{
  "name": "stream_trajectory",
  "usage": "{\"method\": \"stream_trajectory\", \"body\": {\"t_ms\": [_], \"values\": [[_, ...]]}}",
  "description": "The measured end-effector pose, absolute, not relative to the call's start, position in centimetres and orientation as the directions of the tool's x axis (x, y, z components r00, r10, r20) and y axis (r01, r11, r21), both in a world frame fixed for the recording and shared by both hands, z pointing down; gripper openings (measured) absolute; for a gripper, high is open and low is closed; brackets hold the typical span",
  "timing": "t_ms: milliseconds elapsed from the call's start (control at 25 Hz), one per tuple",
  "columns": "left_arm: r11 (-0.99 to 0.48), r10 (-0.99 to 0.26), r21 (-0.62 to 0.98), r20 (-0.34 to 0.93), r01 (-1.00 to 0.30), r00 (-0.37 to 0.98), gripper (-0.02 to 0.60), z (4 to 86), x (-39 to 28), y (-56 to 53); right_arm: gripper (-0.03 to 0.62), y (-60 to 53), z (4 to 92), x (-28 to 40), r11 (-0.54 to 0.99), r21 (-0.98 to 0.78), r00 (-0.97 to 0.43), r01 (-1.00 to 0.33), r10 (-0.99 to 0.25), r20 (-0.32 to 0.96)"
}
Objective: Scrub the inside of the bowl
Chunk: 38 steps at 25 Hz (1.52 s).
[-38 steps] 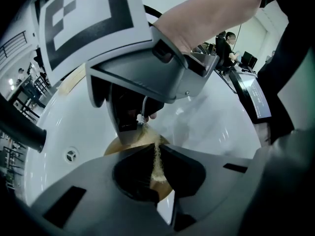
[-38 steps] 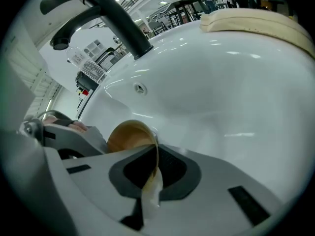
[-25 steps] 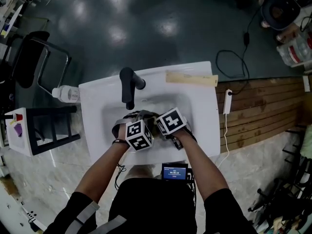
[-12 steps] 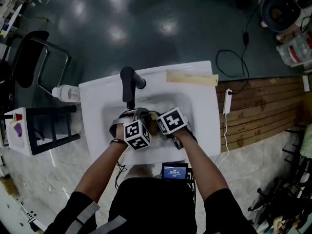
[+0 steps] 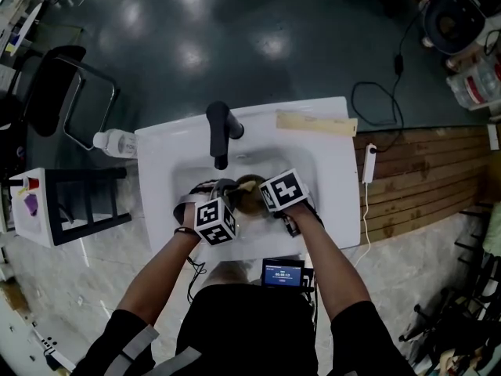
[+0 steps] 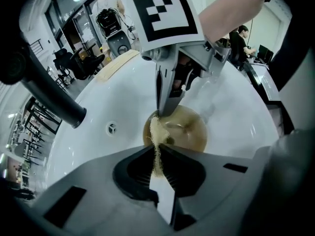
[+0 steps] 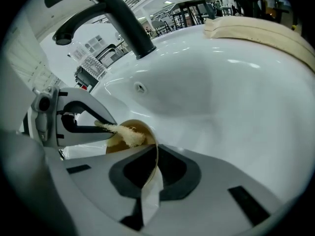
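A small amber-brown bowl [image 5: 249, 195] lies tipped on its side in the white sink [image 5: 160, 167], its opening toward the left. My right gripper [image 7: 154, 154] is shut on the bowl's thin rim [image 7: 153, 149]; it comes in from above in the left gripper view [image 6: 165, 110]. My left gripper [image 6: 156, 154] is shut on a yellowish fibrous scrub pad [image 6: 155, 140]. The pad's free end [image 7: 126, 133] reaches into the bowl's mouth [image 6: 183, 132] at its near rim. In the head view both marker cubes hide the jaws.
A black faucet [image 5: 221, 131] arches over the basin's back, with an overflow hole [image 6: 112, 128] below it. A folded beige cloth [image 5: 315, 124] lies on the sink's back right edge. A white bottle [image 5: 117, 142] lies left of the sink. A small screen [image 5: 282, 274] sits at the person's waist.
The left gripper has slid slightly left and toward the person with the pad, so more of the bowl's brown inside shows. The right gripper keeps its hold on the rim.
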<state>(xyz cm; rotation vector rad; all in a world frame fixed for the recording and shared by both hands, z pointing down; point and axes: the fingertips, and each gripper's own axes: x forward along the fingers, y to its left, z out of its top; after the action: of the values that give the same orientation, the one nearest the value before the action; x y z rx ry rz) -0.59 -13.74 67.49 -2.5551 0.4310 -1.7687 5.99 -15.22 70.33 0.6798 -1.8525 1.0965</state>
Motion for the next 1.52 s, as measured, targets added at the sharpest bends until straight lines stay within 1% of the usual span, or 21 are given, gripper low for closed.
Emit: {"method": "stream_trajectory", "body": {"t_ms": [320,840,1360,1520], "values": [[-0.97,-0.204,-0.137,0.906,-0.2,0.37,0.02,67.2,-0.4,-10.8,0.021,-15.3,70.4,5.9,0.46,-0.402,-0.479,-0.792,-0.059,0.876],[-0.992,-0.128,-0.121,0.912,-0.043,0.388,0.02,67.5,3.6,-7.1,0.023,-14.8,70.4,6.0,0.402,-0.425,-0.49,-0.811,-0.072,0.869],[-0.997,-0.071,-0.054,0.917,-0.054,0.392,0.02,68.5,6.0,-6.9,0.023,-14.2,70.6,6.2,0.378,-0.474,-0.527,-0.795,-0.044,0.849],[-0.996,-0.078,-0.054,0.918,-0.072,0.388,0.02,68.5,6.0,-7.9,0.021,-14.5,70.7,6.7,0.39,-0.467,-0.523,-0.794,-0.046,0.851]]}}
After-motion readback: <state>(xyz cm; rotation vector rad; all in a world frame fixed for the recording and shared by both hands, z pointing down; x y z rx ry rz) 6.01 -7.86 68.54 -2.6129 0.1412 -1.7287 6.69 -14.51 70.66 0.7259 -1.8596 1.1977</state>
